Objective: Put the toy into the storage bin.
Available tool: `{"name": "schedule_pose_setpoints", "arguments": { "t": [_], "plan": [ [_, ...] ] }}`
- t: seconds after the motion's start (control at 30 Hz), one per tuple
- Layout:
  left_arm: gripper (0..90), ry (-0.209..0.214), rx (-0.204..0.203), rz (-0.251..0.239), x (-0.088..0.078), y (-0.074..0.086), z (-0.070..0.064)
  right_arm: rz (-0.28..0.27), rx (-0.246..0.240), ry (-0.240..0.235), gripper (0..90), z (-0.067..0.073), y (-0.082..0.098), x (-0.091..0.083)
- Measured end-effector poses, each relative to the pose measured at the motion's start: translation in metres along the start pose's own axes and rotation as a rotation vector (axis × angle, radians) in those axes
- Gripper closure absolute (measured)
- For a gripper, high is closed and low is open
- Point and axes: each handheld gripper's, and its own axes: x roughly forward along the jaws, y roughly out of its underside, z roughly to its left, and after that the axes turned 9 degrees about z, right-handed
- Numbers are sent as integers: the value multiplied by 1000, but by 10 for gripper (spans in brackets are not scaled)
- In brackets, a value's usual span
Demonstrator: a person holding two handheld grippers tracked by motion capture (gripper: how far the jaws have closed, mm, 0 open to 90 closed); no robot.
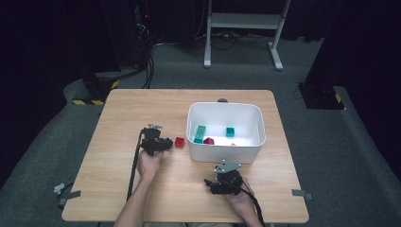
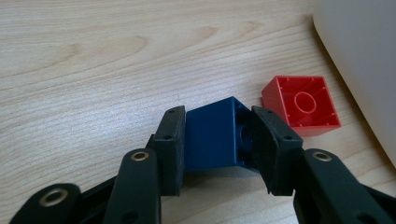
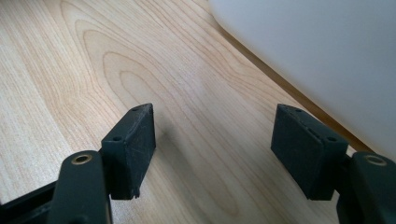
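Clamped in the left gripper [image 2: 218, 140] jaws, blue brick [image 2: 212, 135] ready to lift rightward into the white tub [image 1: 226, 151]; right gripper [image 3: 224, 154] jaws released, idle on the worktop [image 1: 118, 109].

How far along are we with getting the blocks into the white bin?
Done: the white bin holds two teal blocks and a dark red block. In hand: the left gripper has both pads against a blue block, tilted on the table. Left: the red block lies hollow side up beside the bin. The right gripper is open over bare wood.
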Motion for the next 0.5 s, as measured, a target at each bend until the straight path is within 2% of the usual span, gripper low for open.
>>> {"name": "schedule_pose_setpoints", "arguments": {
  "t": [0.2,0.5],
  "plan": [
    [569,1,10,7,-1,1,-2,0,0,0,306,0,0,0],
    [569,12,25,-9,-11,0,-3,0,0,0,306,0,0,0]
  ]
}}
